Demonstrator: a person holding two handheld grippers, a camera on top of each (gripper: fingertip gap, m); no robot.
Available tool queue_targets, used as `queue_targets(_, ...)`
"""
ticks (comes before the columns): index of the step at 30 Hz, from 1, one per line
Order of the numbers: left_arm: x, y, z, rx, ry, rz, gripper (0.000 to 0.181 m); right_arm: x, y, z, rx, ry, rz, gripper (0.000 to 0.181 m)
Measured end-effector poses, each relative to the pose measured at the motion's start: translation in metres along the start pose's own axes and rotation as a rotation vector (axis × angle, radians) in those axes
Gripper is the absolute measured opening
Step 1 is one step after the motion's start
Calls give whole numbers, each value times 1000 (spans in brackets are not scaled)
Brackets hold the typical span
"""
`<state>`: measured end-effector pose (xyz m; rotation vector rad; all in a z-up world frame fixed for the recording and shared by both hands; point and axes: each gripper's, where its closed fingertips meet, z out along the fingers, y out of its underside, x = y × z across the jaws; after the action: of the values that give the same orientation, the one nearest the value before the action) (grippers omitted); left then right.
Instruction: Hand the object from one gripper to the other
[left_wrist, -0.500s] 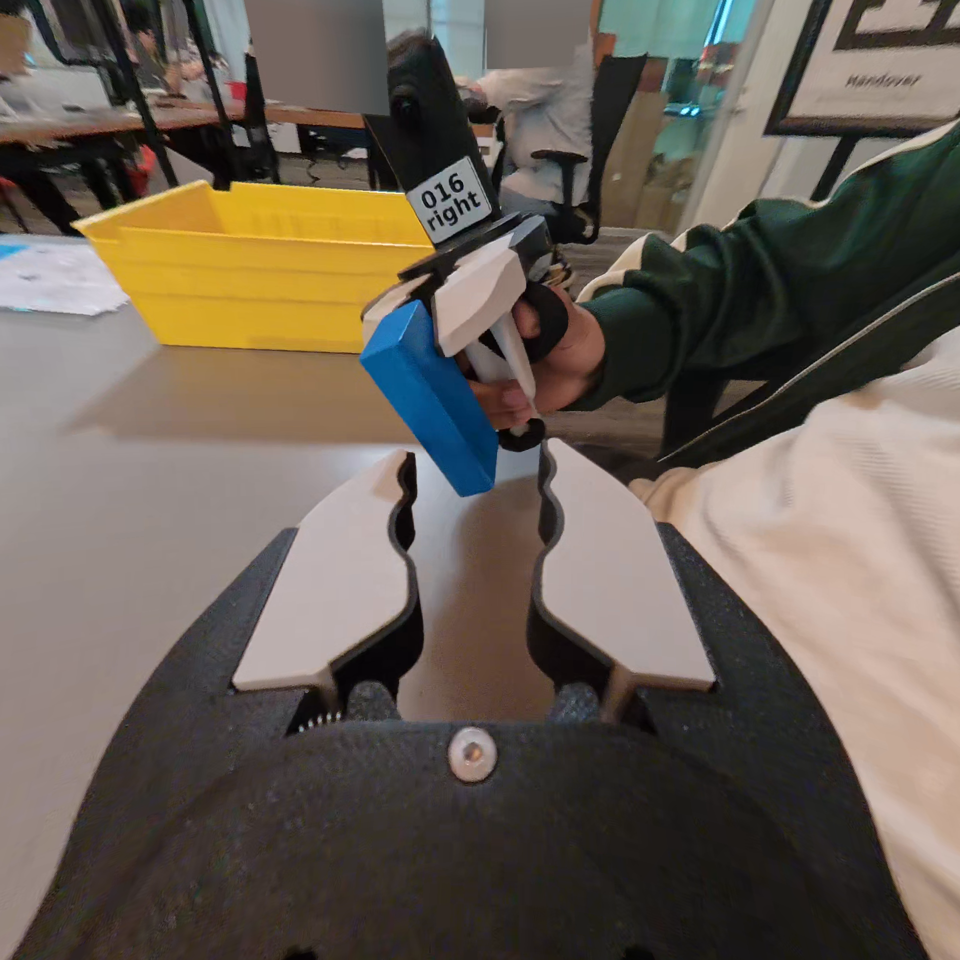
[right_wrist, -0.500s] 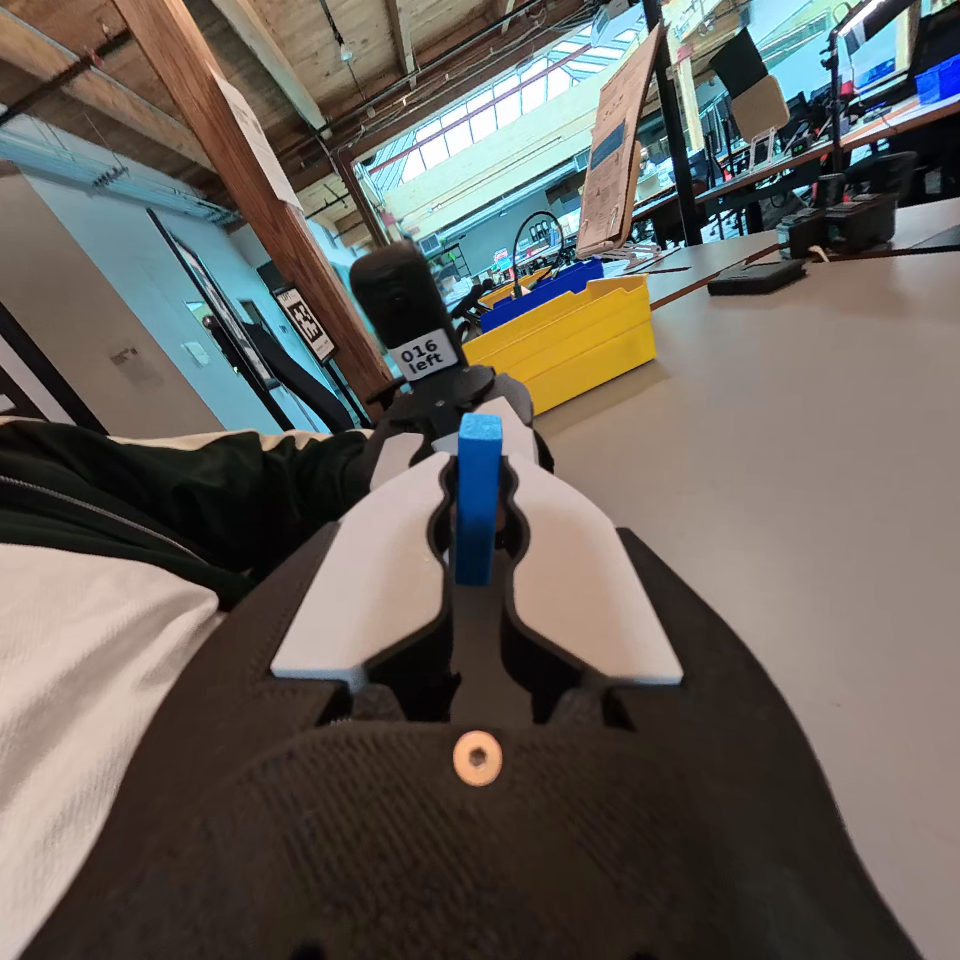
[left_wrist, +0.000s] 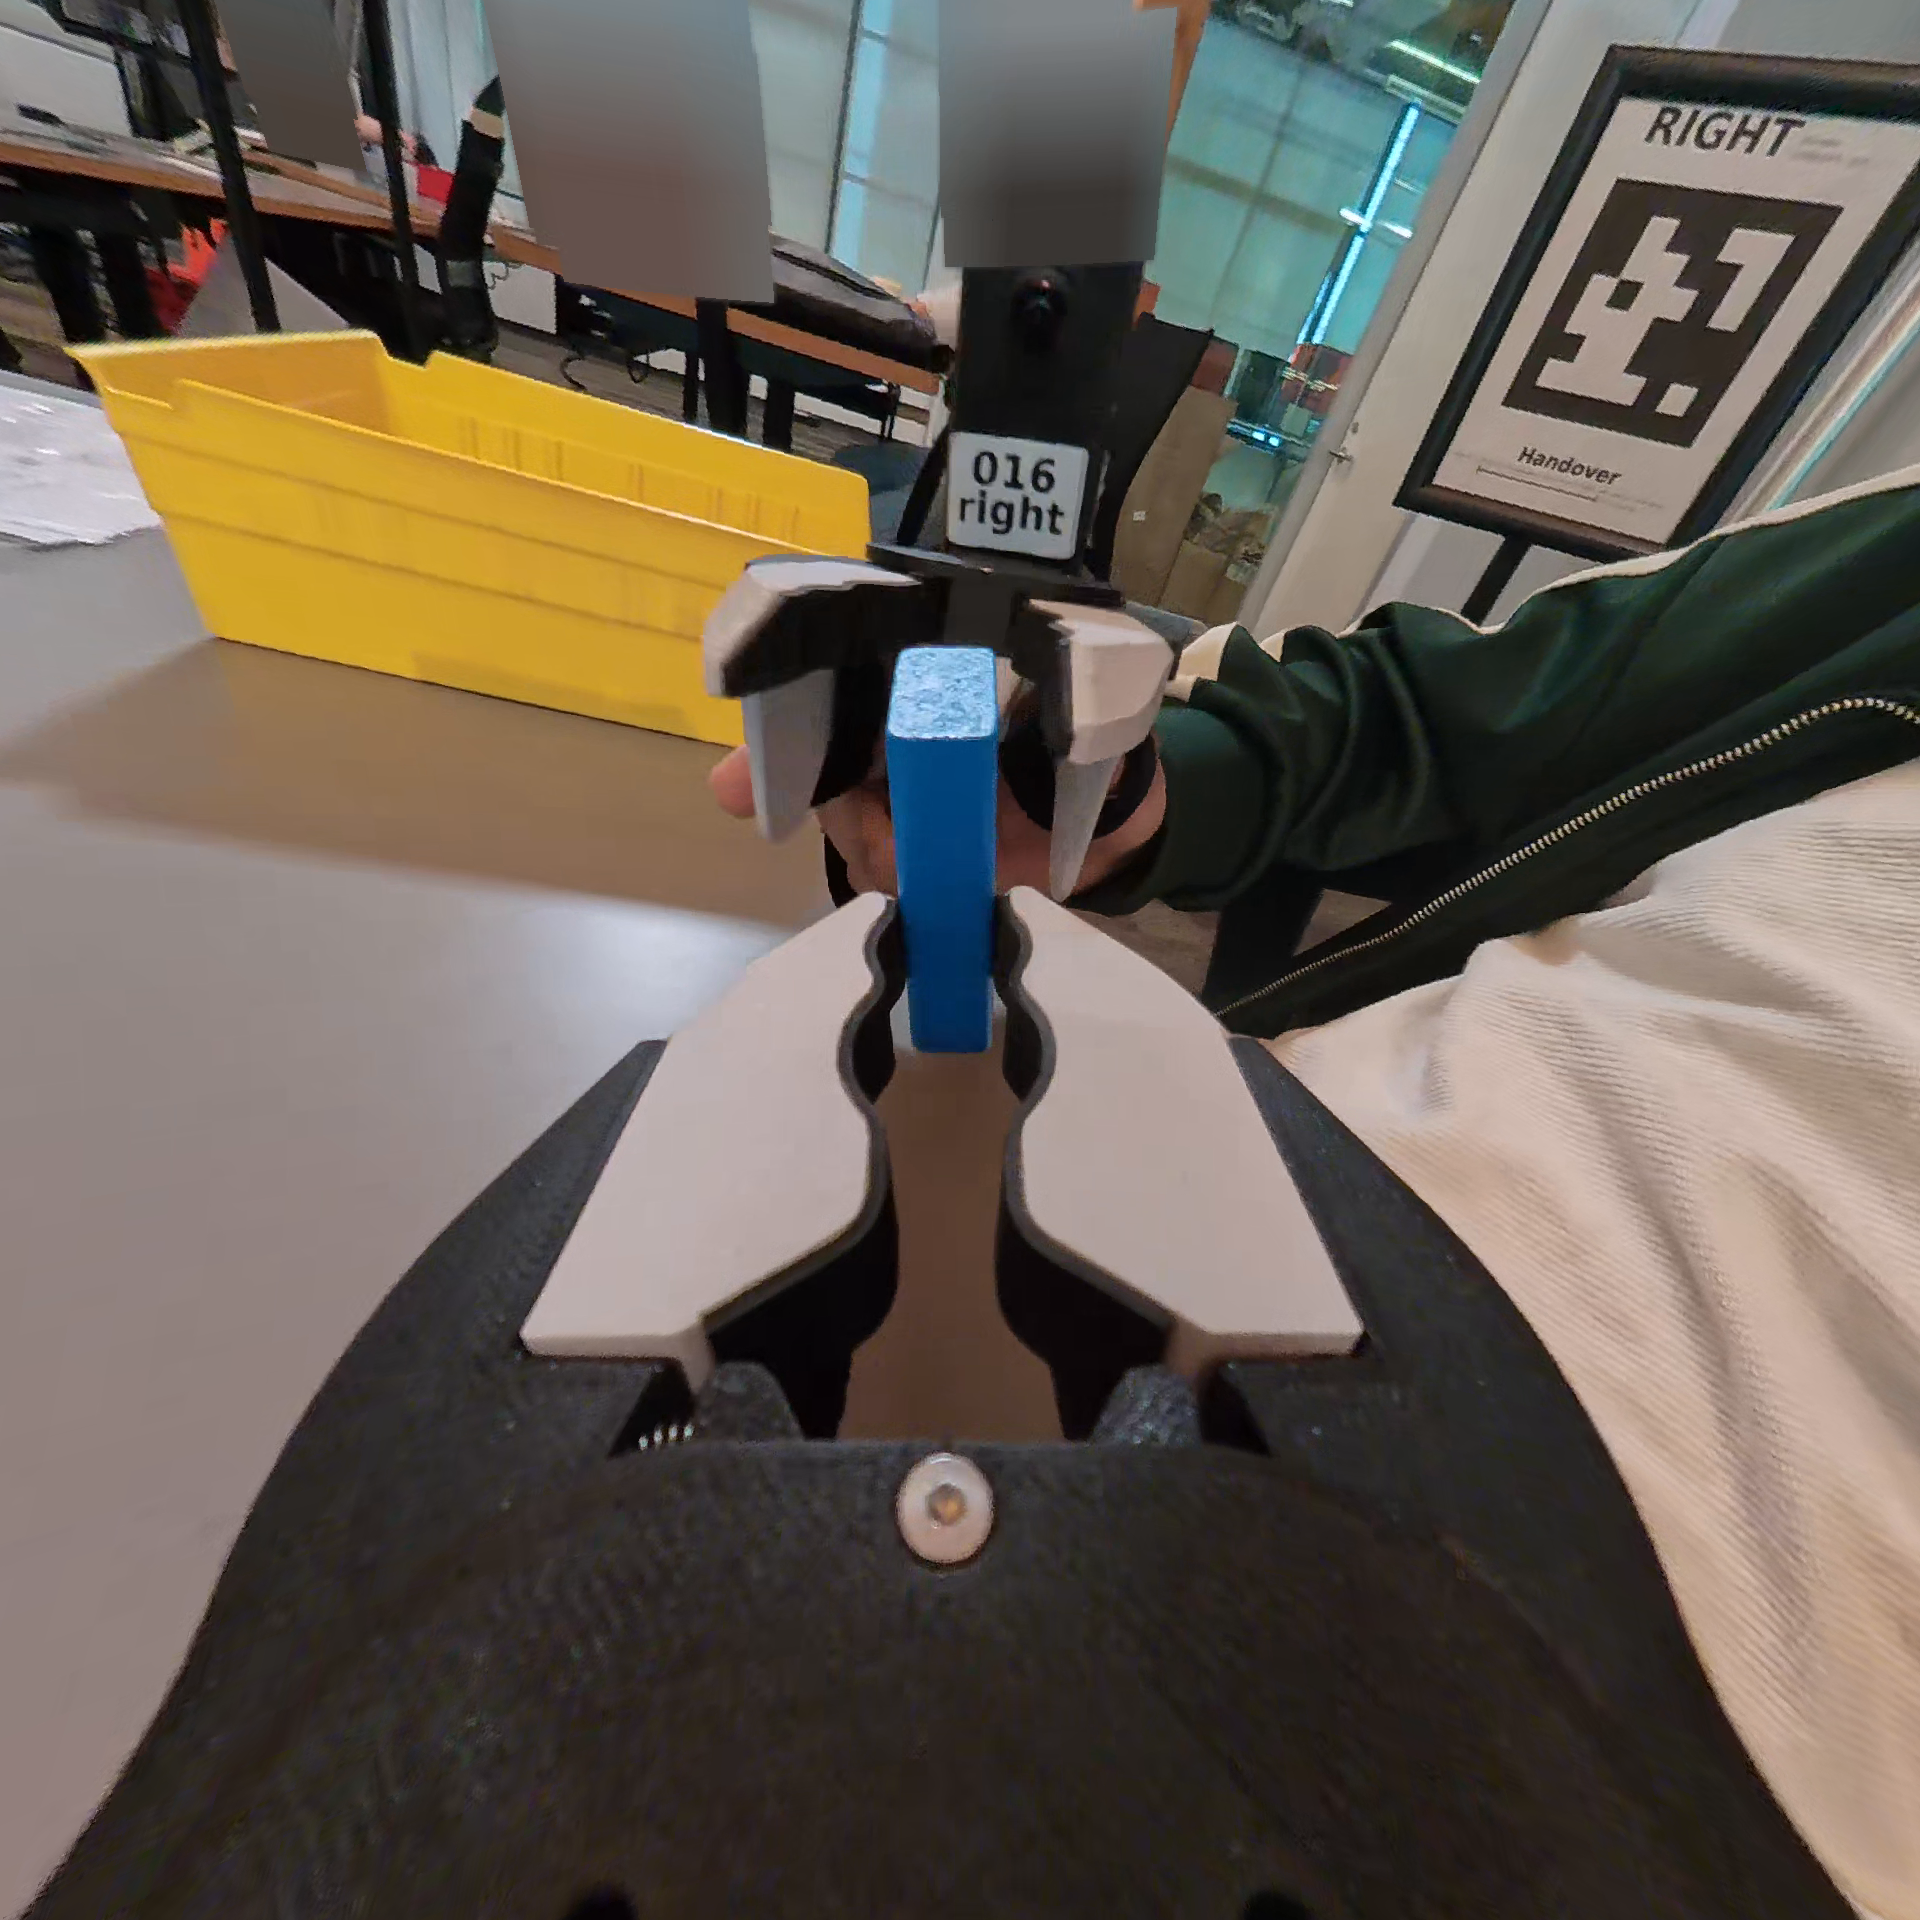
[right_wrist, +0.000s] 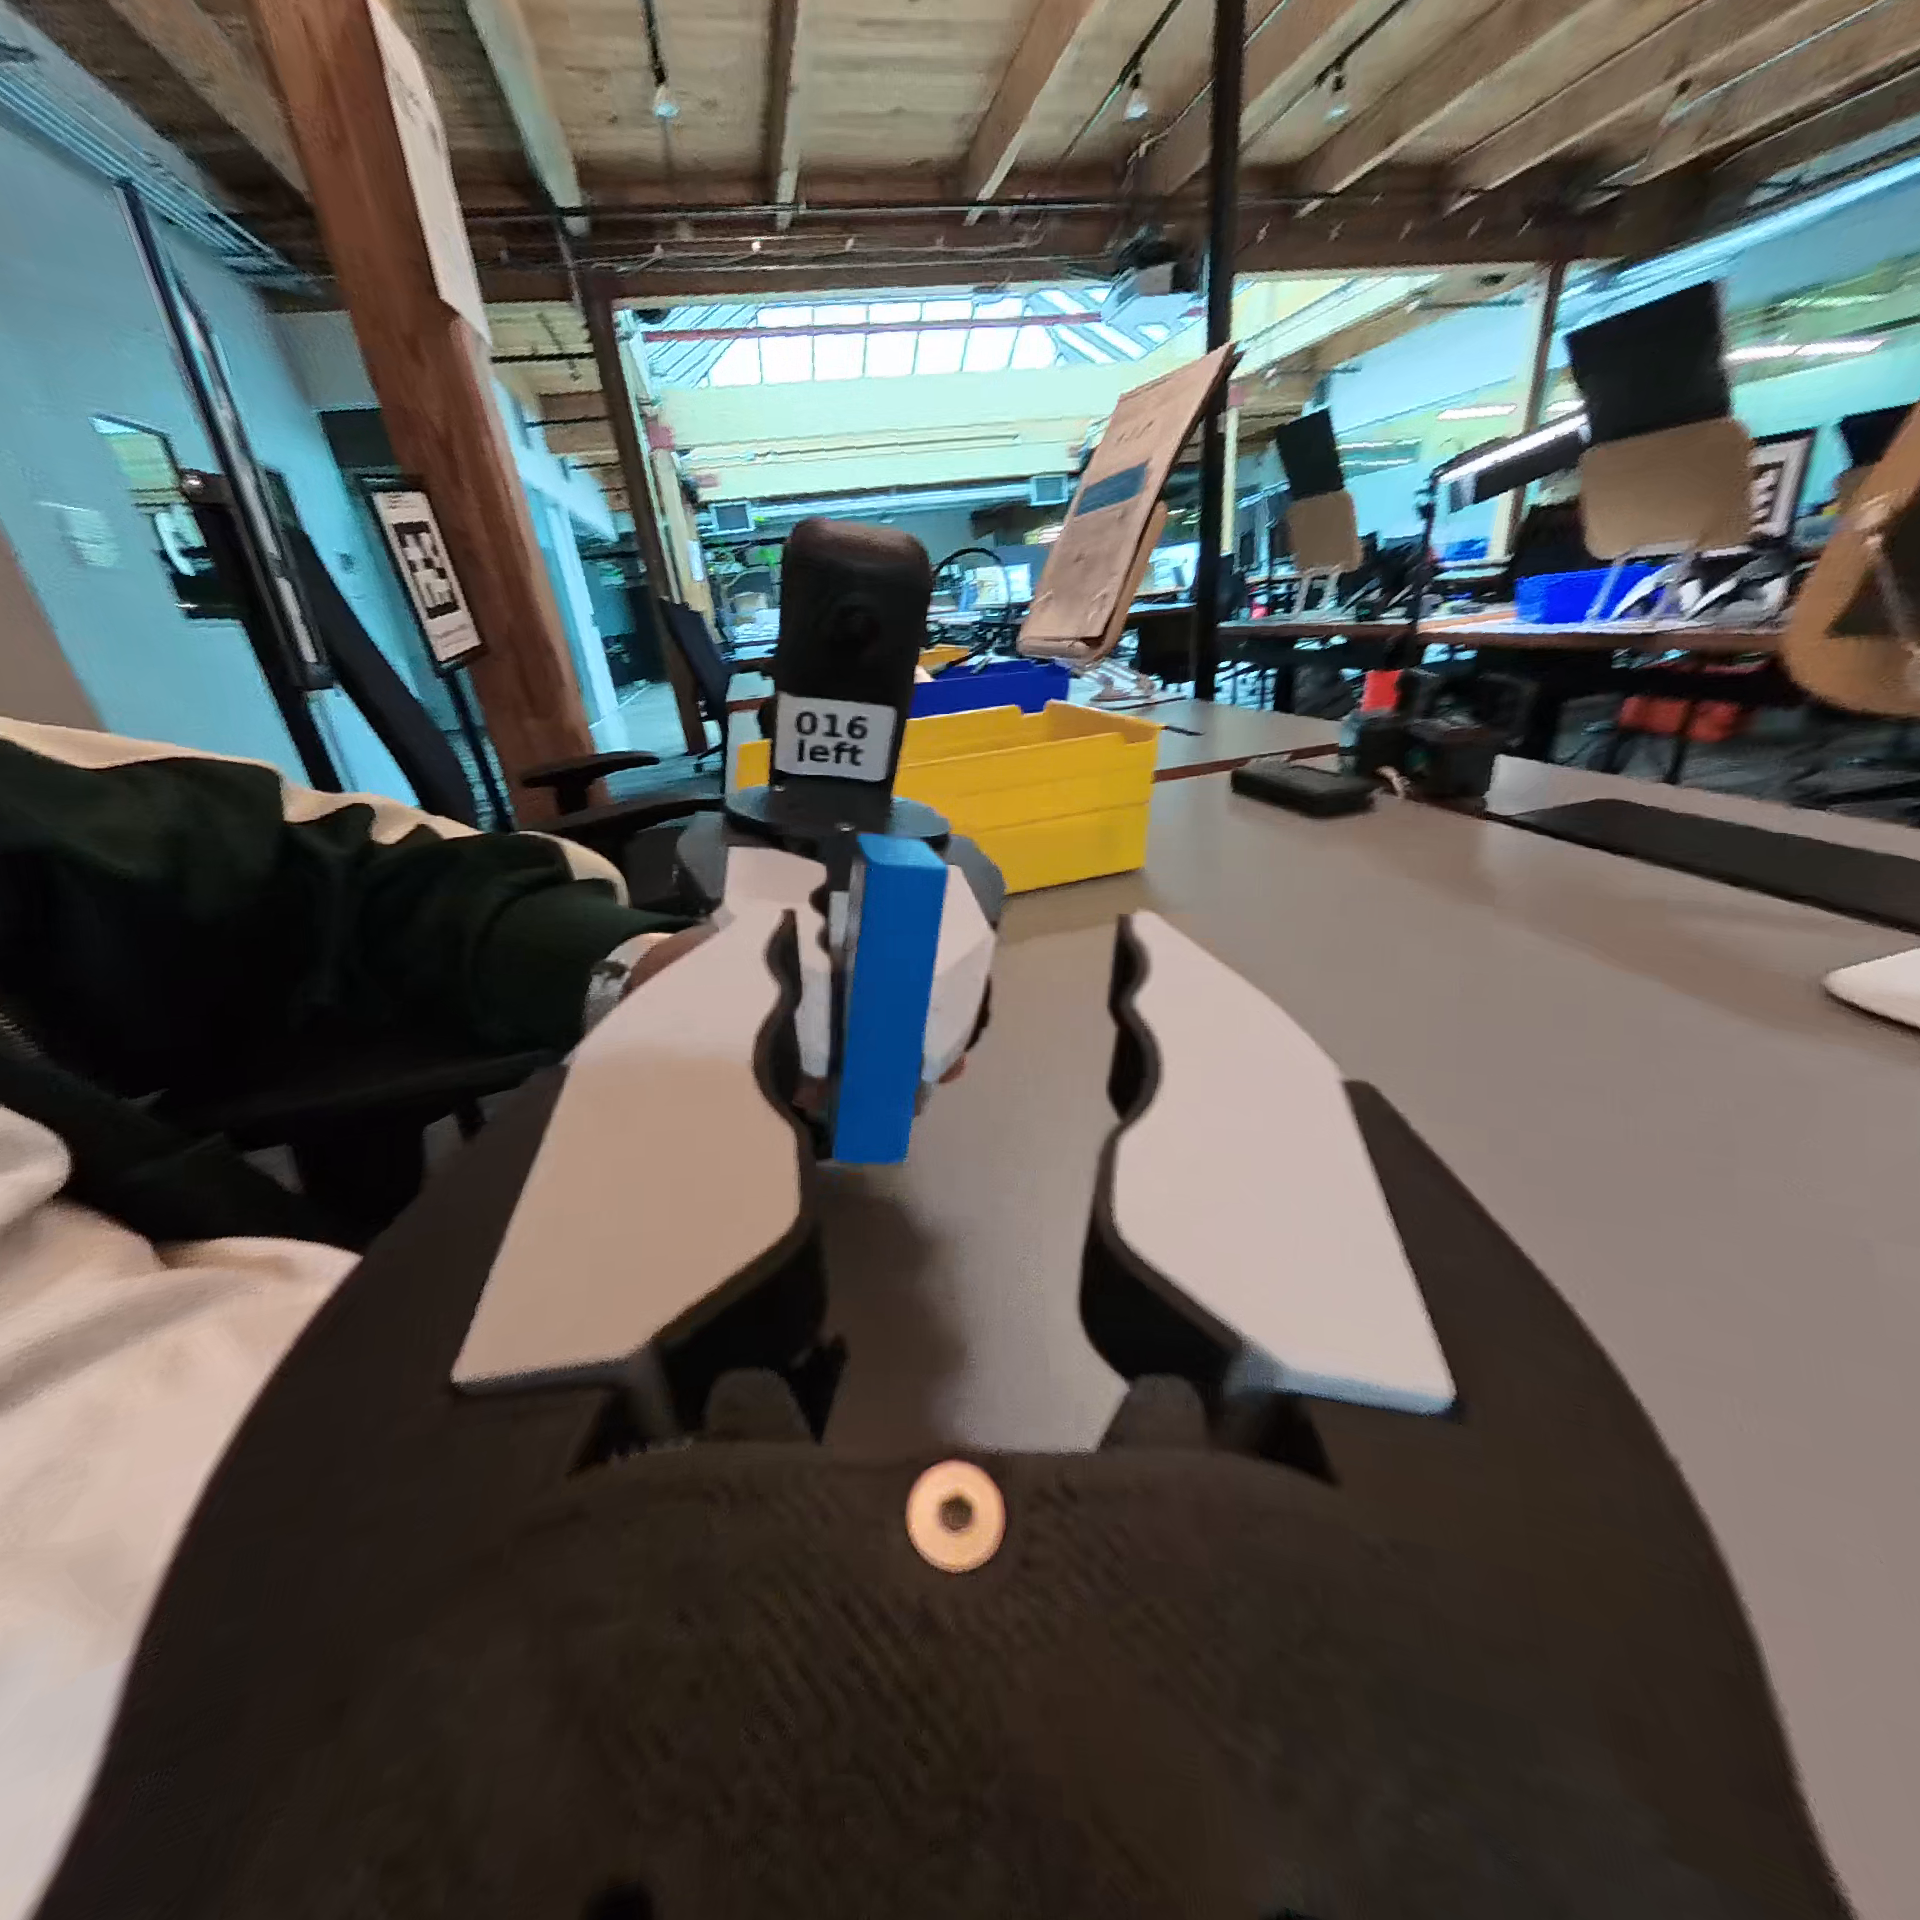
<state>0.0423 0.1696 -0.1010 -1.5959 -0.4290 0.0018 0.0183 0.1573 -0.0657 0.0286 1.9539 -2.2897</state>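
Observation:
A blue rectangular block (left_wrist: 940, 831) stands upright between my left gripper's (left_wrist: 945, 914) fingers, which are shut on its lower part, above the grey table (left_wrist: 312, 1039). My right gripper (left_wrist: 925, 852) faces it from behind with its fingers spread wide on either side of the block, not touching it. In the right wrist view my right gripper (right_wrist: 956, 925) is open and empty. The block (right_wrist: 883, 997) sits just past its left finger, held by my left gripper (right_wrist: 873, 914).
A yellow bin (left_wrist: 416, 520) stands on the table behind the grippers; it also shows in the right wrist view (right_wrist: 1039, 790), with a blue bin (right_wrist: 997, 686) behind it. A black device (right_wrist: 1299, 790) lies farther back. A framed sign (left_wrist: 1662, 312) stands off the table. Both grippers' tips are close together, under 4 cm apart.
The block has passed from my right gripper to my left. My left gripper has shut on it and my right has opened. The block went from tilted to upright.

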Motion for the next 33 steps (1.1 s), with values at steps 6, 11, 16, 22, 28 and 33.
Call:
queue_targets(6, -8, -11, -11, 43, -49, -10, 14, 3, 11, 2, -56, 7, 14, 58)
queue_targets(11, -10, -10, -11, 36, -66, 4, 14, 0, 19, 4, -110, -4, -6, 45)
queue_targets(16, -12, -19, -18, 78, -83, 9, 14, -3, 24, 5, -135, -25, 3, 38)
queue_targets(22, -12, -17, -16, 84, -79, -3, 14, -8, 32, 8, -172, -51, 11, 30)
queue_targets(28, -11, -15, -12, 71, -97, 40, 14, -9, 40, 11, -197, -46, 38, 18)
queue_targets(33, -11, -16, -12, 83, -100, 50, 14, -9, 38, 10, -180, -57, 85, 17)
